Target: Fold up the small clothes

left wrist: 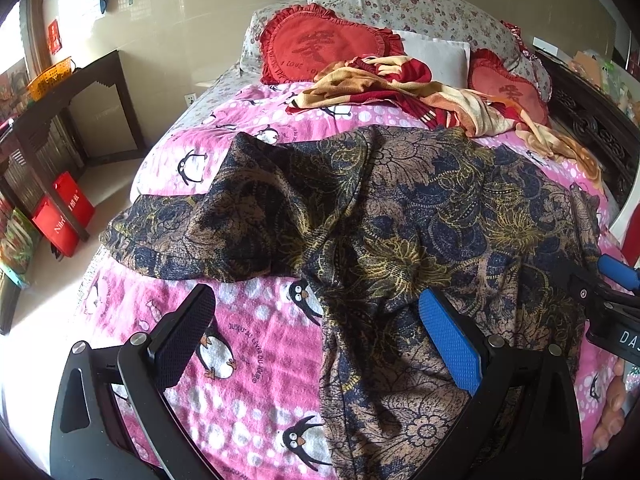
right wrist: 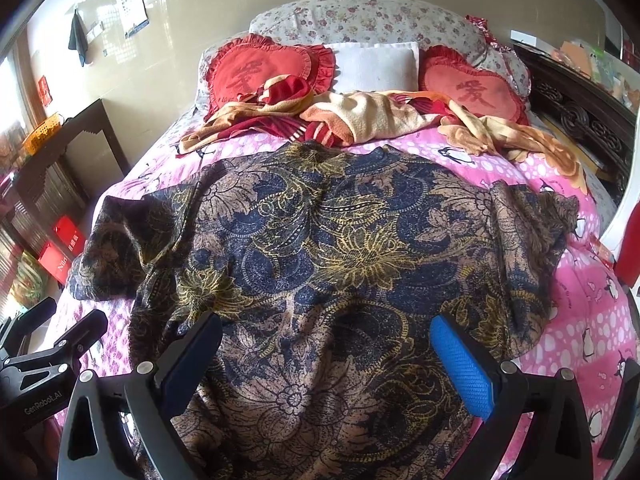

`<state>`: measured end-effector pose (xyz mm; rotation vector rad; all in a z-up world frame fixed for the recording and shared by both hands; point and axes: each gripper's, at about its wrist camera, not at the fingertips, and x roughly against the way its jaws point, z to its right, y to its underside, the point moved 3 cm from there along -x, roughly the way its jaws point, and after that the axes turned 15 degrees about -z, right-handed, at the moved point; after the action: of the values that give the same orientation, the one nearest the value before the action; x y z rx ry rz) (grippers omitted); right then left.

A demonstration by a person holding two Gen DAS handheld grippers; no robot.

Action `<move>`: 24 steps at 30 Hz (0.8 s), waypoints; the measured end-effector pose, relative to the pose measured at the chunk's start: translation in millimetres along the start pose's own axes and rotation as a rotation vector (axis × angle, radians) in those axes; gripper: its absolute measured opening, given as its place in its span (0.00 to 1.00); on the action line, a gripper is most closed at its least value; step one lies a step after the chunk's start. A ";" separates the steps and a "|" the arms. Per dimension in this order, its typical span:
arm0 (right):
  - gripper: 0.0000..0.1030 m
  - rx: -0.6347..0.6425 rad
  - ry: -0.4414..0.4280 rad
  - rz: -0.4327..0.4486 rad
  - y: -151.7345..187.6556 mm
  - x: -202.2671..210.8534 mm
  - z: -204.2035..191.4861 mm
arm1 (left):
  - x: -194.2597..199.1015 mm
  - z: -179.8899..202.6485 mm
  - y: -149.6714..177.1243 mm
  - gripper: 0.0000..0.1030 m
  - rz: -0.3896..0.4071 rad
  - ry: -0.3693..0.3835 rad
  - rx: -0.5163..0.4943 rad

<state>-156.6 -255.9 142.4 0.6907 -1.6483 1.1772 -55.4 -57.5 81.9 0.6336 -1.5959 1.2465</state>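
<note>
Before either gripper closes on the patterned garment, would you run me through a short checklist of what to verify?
1. Left gripper open: ok, its jaws stand wide apart.
2. Right gripper open: ok, nothing held.
3. Patterned garment lies flat: not ok, its left side is bunched and folded over.
4. Garment all on the pink penguin blanket: cannot tell, the near hem runs out of view.
5. Striped blanket clear of the garment: cannot tell, their edges meet at the top.

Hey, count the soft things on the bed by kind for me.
Heart cushions: 2
White pillow: 1
Floral pillow: 1
Patterned garment: 1
Red and cream blanket: 1
Total: 6
</note>
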 end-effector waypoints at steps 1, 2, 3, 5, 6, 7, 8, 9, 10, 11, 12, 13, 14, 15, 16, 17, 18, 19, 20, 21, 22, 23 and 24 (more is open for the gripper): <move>1.00 0.003 -0.001 -0.002 -0.5 -0.4 -1.0 | -0.4 -1.6 -0.3 0.99 -0.001 0.000 0.005; 1.00 0.007 -0.001 -0.004 -0.8 -0.9 -2.4 | -0.6 -3.1 -0.6 0.99 -0.002 0.001 0.009; 1.00 0.010 -0.003 -0.004 -1.2 -1.3 -3.4 | -1.0 -4.7 -1.1 0.99 -0.004 0.002 0.015; 1.00 0.020 -0.005 -0.002 -2.2 -2.1 -5.9 | -2.8 -7.0 -1.7 0.99 -0.014 0.003 0.020; 1.00 0.021 -0.006 -0.002 -2.9 -2.8 -6.8 | -2.6 -7.2 -1.6 0.99 -0.016 0.001 0.020; 1.00 0.021 -0.009 -0.001 -3.1 -3.1 -7.3 | -2.2 -8.2 -1.4 0.99 -0.016 -0.001 0.021; 1.00 0.021 -0.017 0.001 -3.8 -3.4 -8.1 | -1.6 -9.5 -1.2 0.99 -0.014 -0.002 0.023; 1.00 0.023 -0.026 0.003 -4.3 -3.9 -9.0 | -0.9 -11.2 -0.6 0.99 -0.012 0.001 0.026; 1.00 0.024 -0.030 0.004 -4.3 -4.5 -9.9 | -0.5 -13.0 -0.1 0.99 -0.012 0.006 0.030; 1.00 0.026 -0.033 0.003 -4.4 -5.2 -11.2 | -0.3 -15.8 0.6 0.99 -0.014 0.014 0.037; 1.00 0.030 -0.036 -0.001 -4.2 -6.8 -12.7 | -0.5 -19.0 1.0 0.99 -0.017 0.019 0.047; 1.00 0.033 -0.037 -0.004 -4.1 -8.0 -13.5 | -1.0 -22.5 1.5 0.99 -0.022 0.024 0.058; 1.00 0.037 -0.037 -0.009 -3.9 -9.5 -14.8 | -1.4 -27.6 1.9 0.99 -0.028 0.031 0.070; 1.00 0.040 -0.036 -0.012 -4.0 -10.9 -16.4 | -1.3 -32.0 1.9 0.99 -0.032 0.034 0.079; 1.00 0.042 -0.037 -0.014 -4.1 -11.6 -17.4 | -0.9 -36.4 1.9 0.99 -0.033 0.034 0.089; 1.00 0.042 -0.041 -0.015 -4.2 -12.0 -18.2 | 0.3 -42.9 1.9 0.99 -0.032 0.034 0.102; 1.00 0.041 -0.045 -0.018 -4.8 -12.9 -19.1 | 2.2 -50.9 2.1 0.99 -0.027 0.035 0.117; 1.00 0.040 -0.049 -0.020 -5.4 -13.5 -19.8 | 3.6 -58.3 2.1 0.99 -0.021 0.032 0.130; 1.00 0.039 -0.053 -0.023 -5.6 -14.6 -20.8 | 4.7 -68.9 2.4 0.99 -0.016 0.024 0.150; 1.00 0.039 -0.056 -0.027 -5.8 -15.7 -21.5 | 4.6 -80.1 2.8 0.99 -0.015 0.016 0.172; 1.00 0.039 -0.055 -0.030 -6.0 -17.1 -22.2 | 3.5 -89.9 2.9 0.99 -0.015 0.009 0.191; 1.00 0.041 -0.055 -0.034 -5.9 -18.9 -23.3 | 1.1 -102.6 3.0 0.99 -0.017 -0.002 0.214; 1.00 0.042 -0.055 -0.037 -5.6 -20.0 -23.8 | -2.4 -115.5 3.1 0.99 -0.020 -0.019 0.238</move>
<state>-135.3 -237.6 127.8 0.7835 -1.6532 1.1784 -14.0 50.2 78.2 0.8103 -1.4640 1.4319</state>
